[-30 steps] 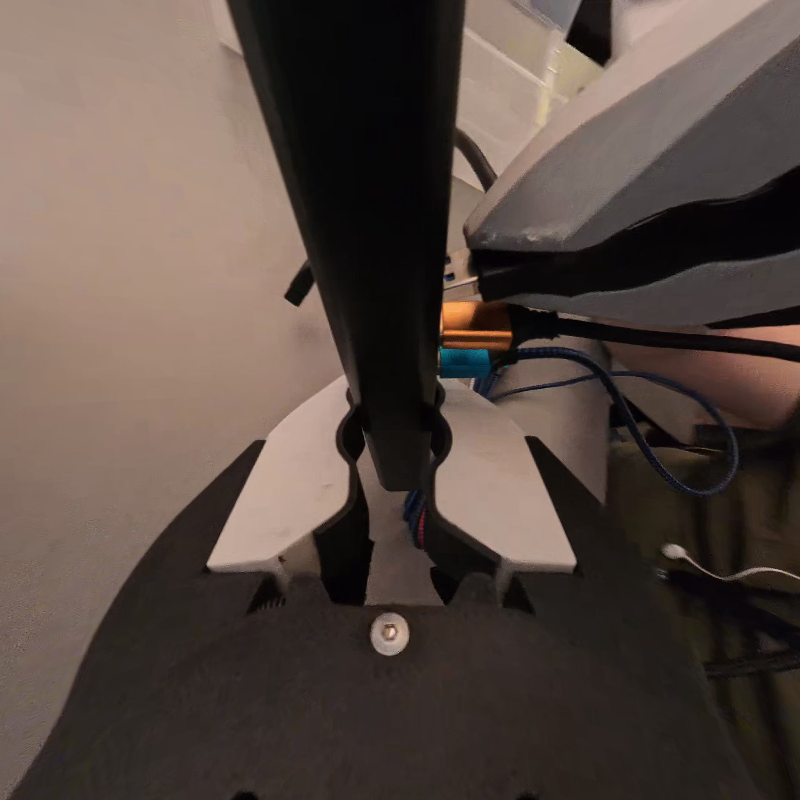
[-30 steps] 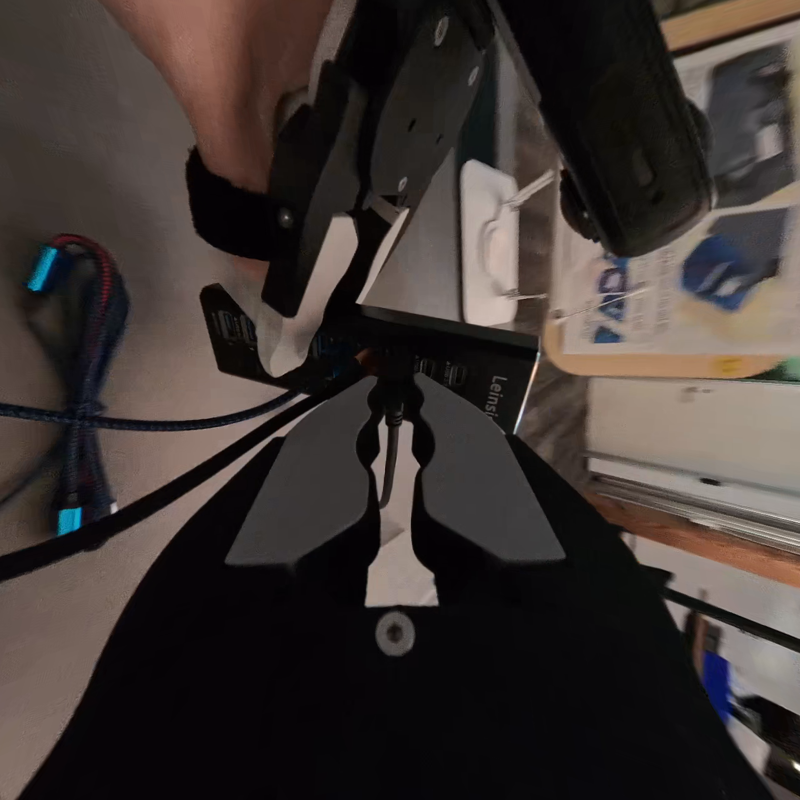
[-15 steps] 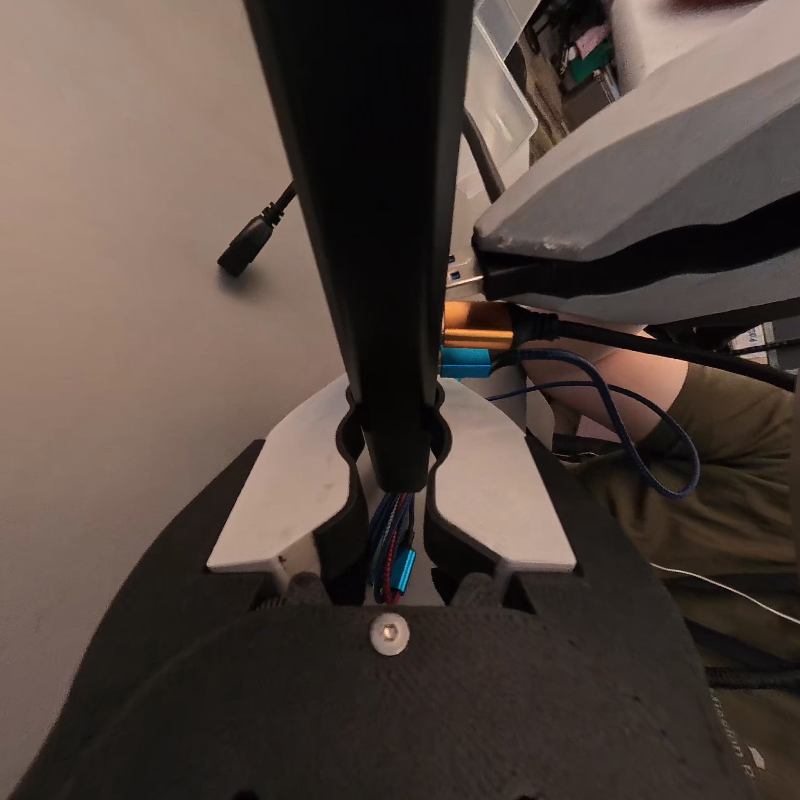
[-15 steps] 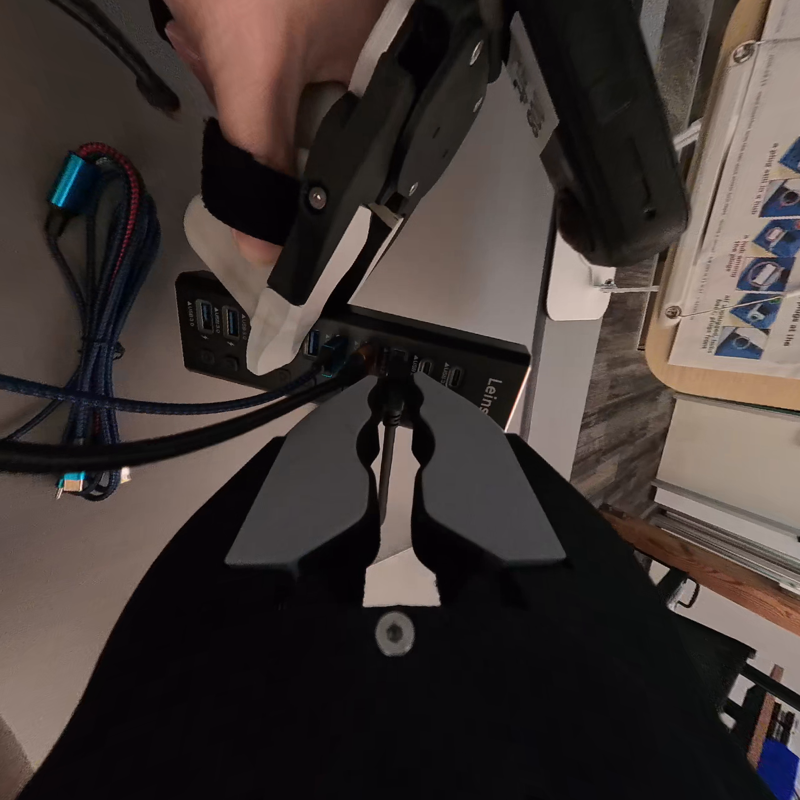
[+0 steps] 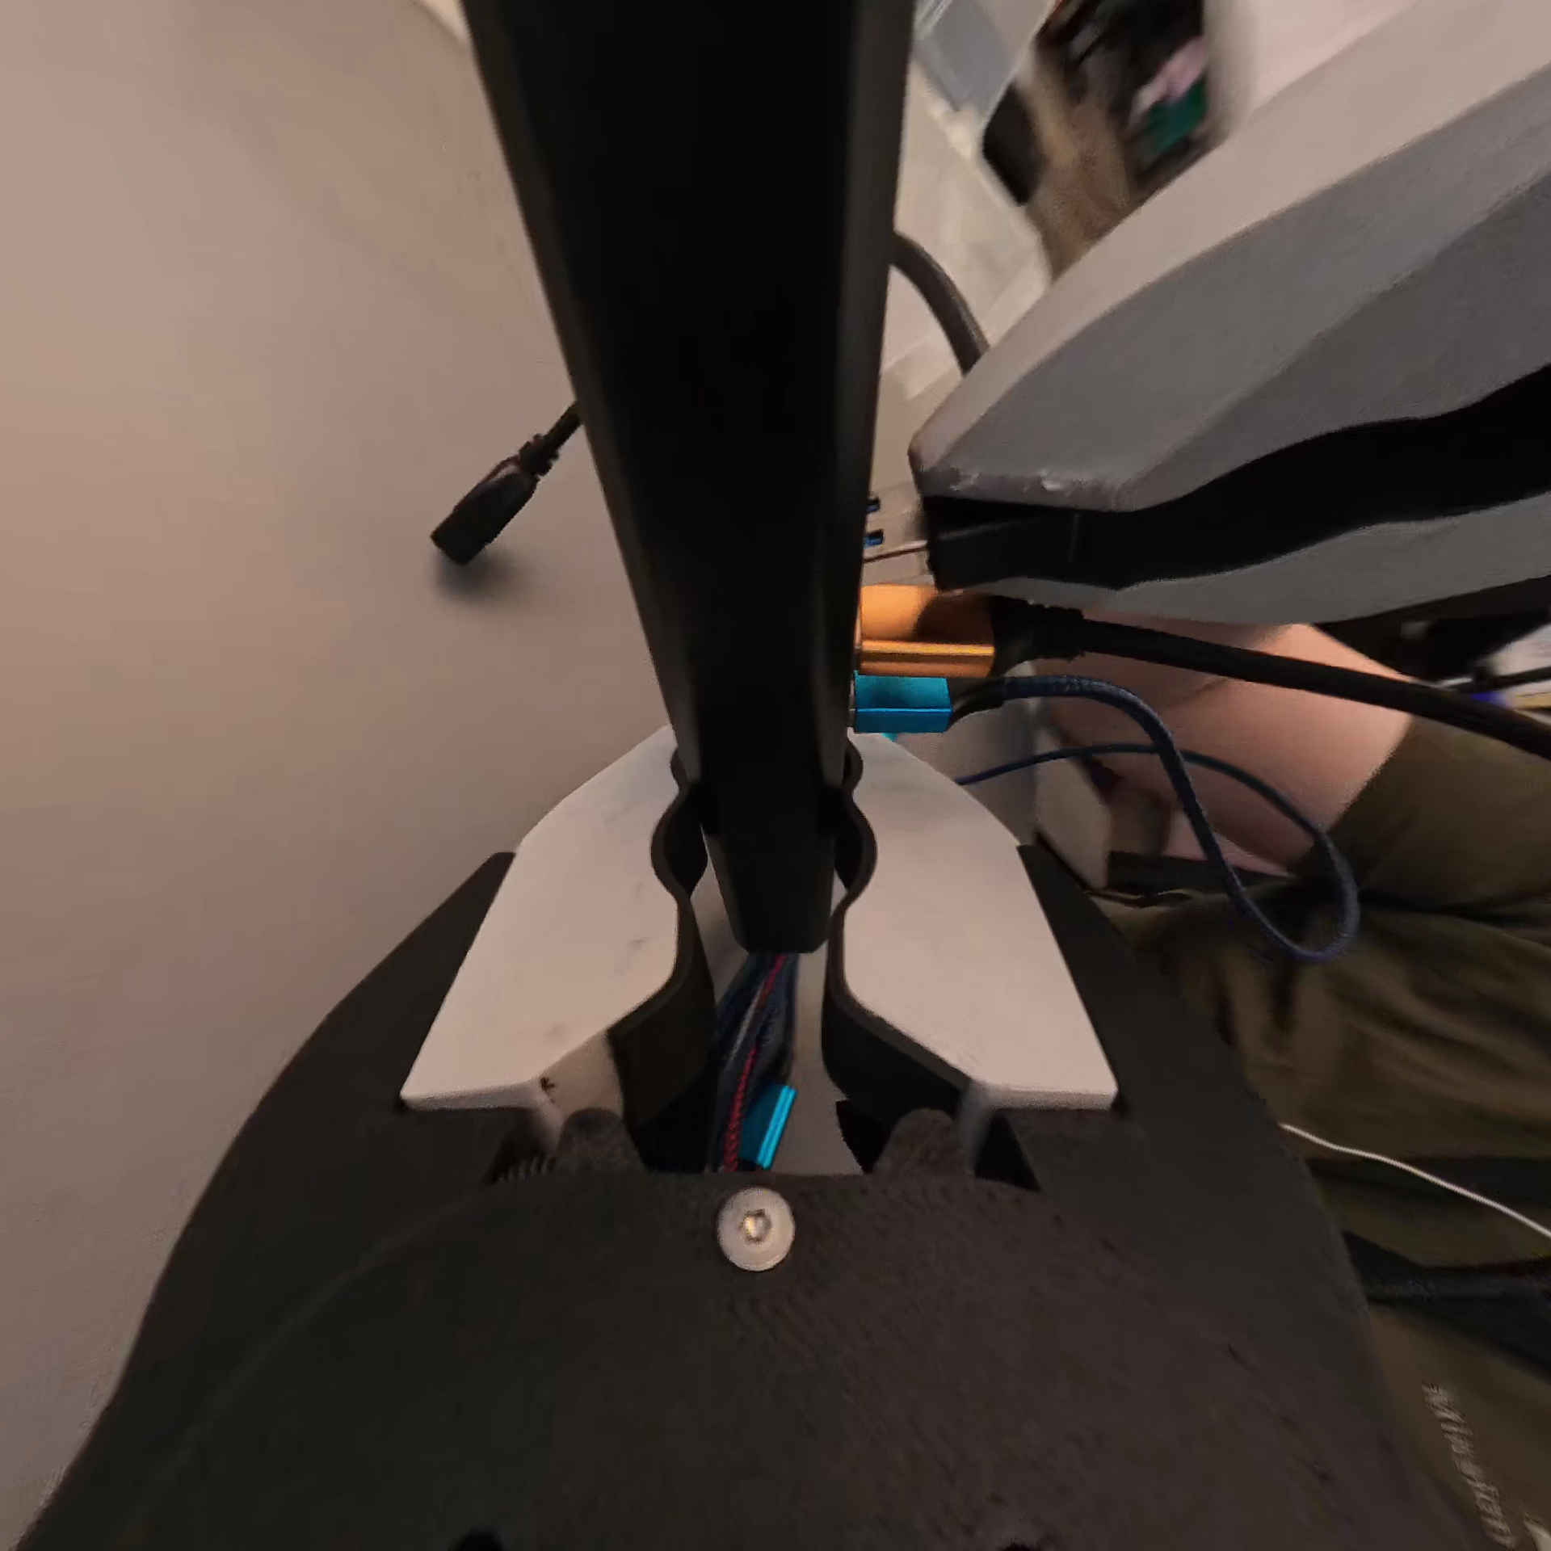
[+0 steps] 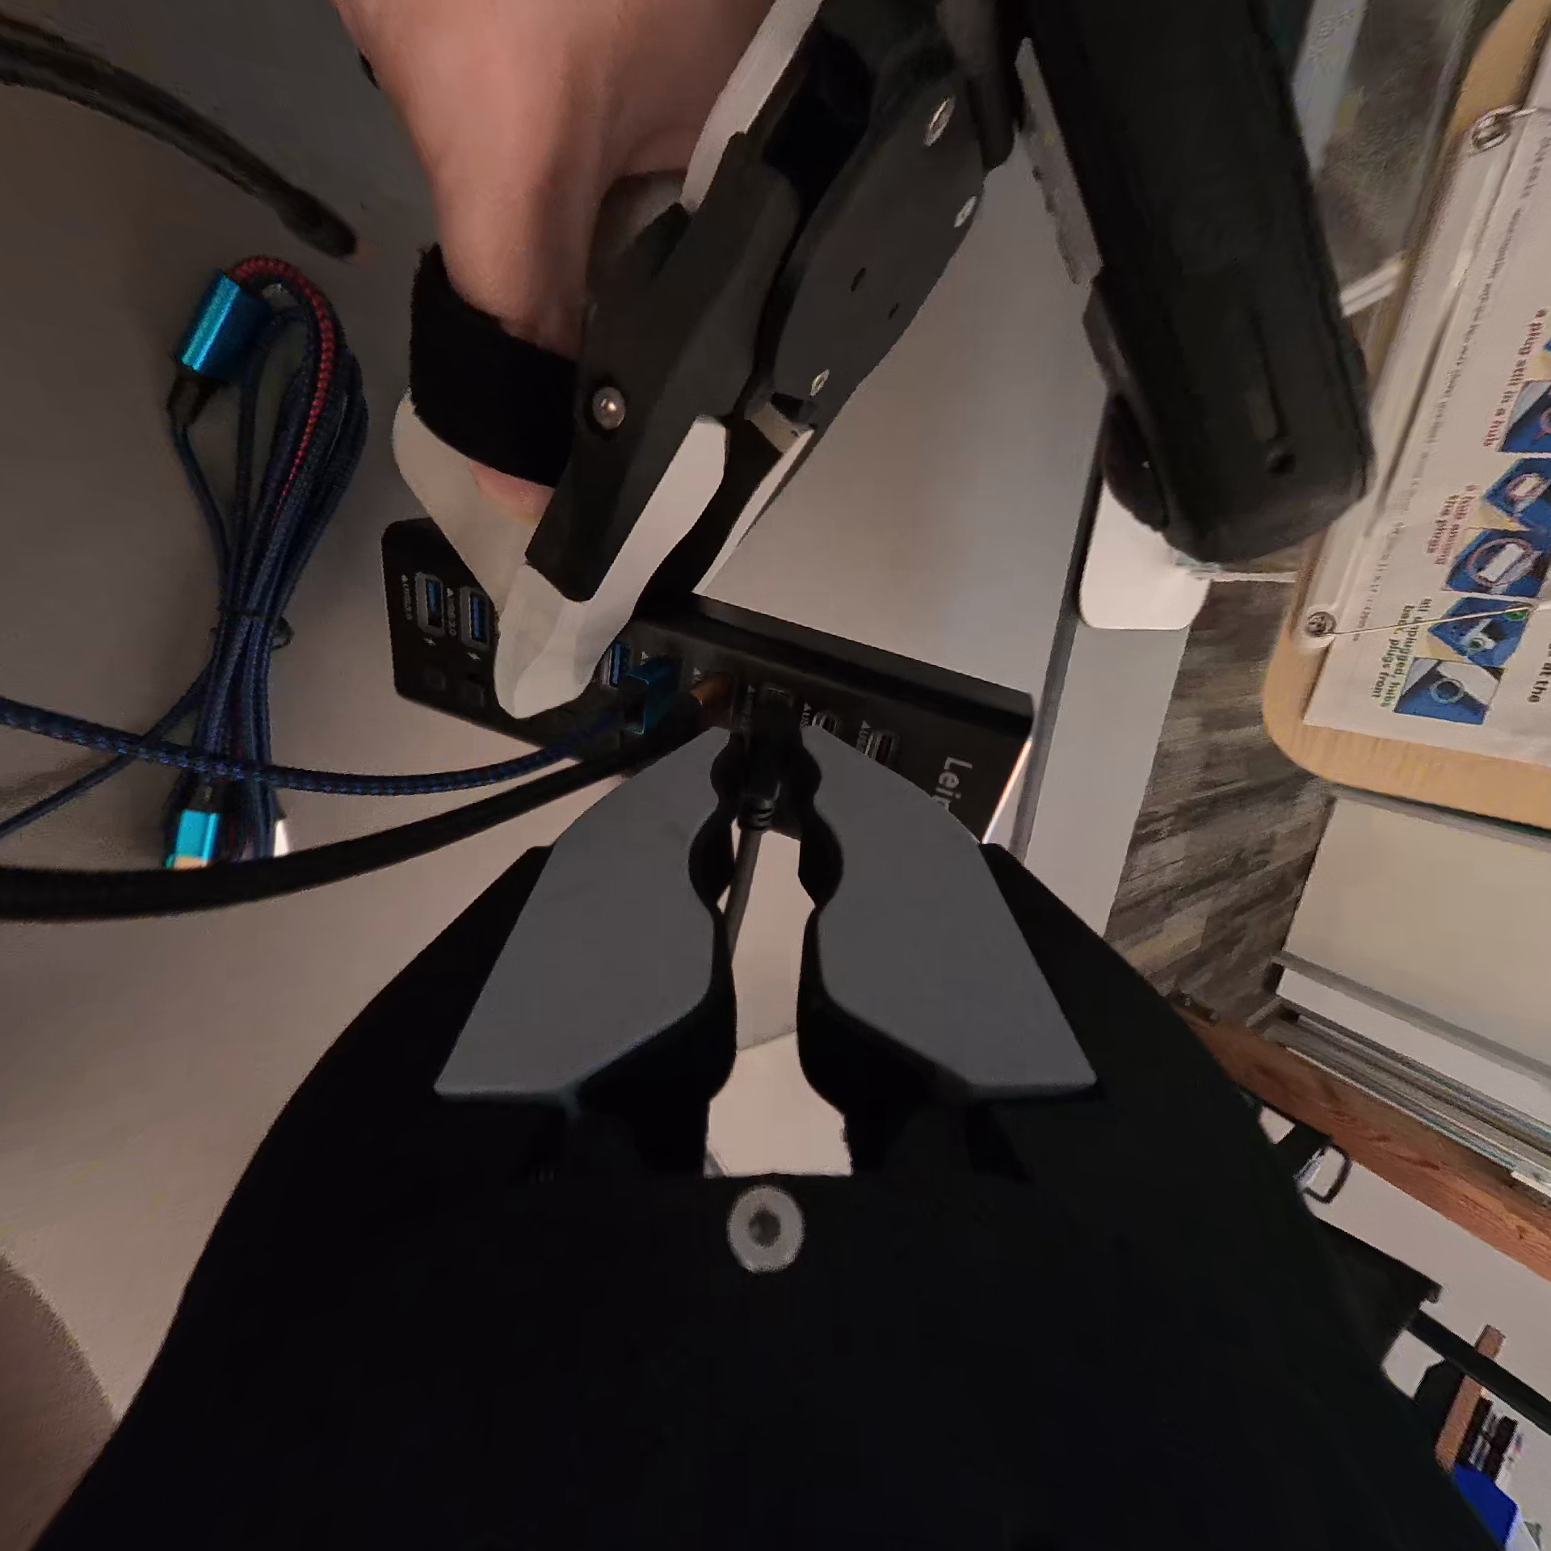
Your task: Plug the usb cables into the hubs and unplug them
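Observation:
The black USB hub point(image 6: 848, 684) lies on the pale table, with a blue plug point(image 6: 648, 684) and an orange plug point(image 6: 710, 693) in its ports. My left gripper point(image 5: 765, 797) is shut on the hub point(image 5: 713, 336), which shows edge-on; its white fingers point(image 6: 579, 621) clamp the hub's left part. My right gripper point(image 6: 764, 759) is shut on a black USB plug point(image 6: 760, 755) whose tip meets a port to the right of the orange plug. I cannot tell how deep it sits. In the left wrist view the right gripper's grey fingers point(image 5: 1217, 436) reach in above the orange plug point(image 5: 923, 634) and blue plug point(image 5: 902, 705).
A bundle of blue and red braided cables point(image 6: 260, 503) lies left of the hub. A loose black connector point(image 5: 495, 512) rests on the table. The table edge point(image 6: 1057, 671) runs just right of the hub, with a clipboard of printed sheets point(image 6: 1427, 587) beyond. A person's olive sleeve point(image 5: 1385, 965) is at right. Some 7 cm of space lies between my two pairs of fingers.
Both grippers and the hub have shifted and turned together over the table; the loose black connector has come into the left view. The right gripper keeps the black plug at the port.

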Demonstrator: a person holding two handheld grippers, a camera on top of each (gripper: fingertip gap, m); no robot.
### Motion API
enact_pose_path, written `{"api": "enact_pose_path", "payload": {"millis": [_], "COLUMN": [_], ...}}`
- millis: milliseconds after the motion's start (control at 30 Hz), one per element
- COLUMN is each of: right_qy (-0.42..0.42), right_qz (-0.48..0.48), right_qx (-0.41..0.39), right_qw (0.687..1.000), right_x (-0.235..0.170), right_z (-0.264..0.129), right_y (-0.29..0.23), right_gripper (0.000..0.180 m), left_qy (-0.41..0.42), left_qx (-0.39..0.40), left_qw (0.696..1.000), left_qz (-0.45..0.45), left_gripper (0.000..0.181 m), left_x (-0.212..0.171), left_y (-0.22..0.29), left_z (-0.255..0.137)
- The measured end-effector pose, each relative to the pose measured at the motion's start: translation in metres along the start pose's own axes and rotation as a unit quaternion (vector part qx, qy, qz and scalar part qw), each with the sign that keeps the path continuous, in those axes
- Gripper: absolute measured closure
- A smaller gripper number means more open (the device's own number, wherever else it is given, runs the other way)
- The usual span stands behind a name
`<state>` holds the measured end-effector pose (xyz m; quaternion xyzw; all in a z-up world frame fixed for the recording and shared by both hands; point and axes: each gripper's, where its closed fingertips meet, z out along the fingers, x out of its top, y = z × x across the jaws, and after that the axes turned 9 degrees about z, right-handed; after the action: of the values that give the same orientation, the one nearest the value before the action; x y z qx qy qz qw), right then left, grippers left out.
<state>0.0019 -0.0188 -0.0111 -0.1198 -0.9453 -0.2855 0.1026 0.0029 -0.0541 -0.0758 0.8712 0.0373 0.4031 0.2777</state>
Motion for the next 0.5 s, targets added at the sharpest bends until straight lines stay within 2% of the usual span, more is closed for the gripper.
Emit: {"api": "enact_pose_path", "payload": {"millis": [100,200,400,500], "right_qy": [-0.045,-0.083,-0.164,-0.172], "right_qz": [-0.021,-0.065,-0.115,-0.132], "right_qx": [0.047,0.075,0.066,0.046], "right_qw": [0.998,0.992,0.978,0.975], "right_x": [0.006,0.016,0.03,0.041], "right_z": [-0.007,-0.014,-0.024,-0.031], "right_y": [0.01,0.021,0.041,0.045], "right_gripper": [0.17,0.169,0.169,0.169], "left_qy": [0.057,0.102,0.163,0.187], "left_qx": [-0.055,-0.064,-0.007,-0.026], "left_qw": [0.997,0.992,0.986,0.982], "left_qz": [-0.02,-0.03,-0.025,-0.024], "left_gripper": [0.154,0.155,0.155,0.155], "left_x": [0.015,0.029,0.048,0.055], "left_y": [0.011,0.015,0.012,0.02], "left_z": [-0.005,-0.016,-0.034,-0.044]}}
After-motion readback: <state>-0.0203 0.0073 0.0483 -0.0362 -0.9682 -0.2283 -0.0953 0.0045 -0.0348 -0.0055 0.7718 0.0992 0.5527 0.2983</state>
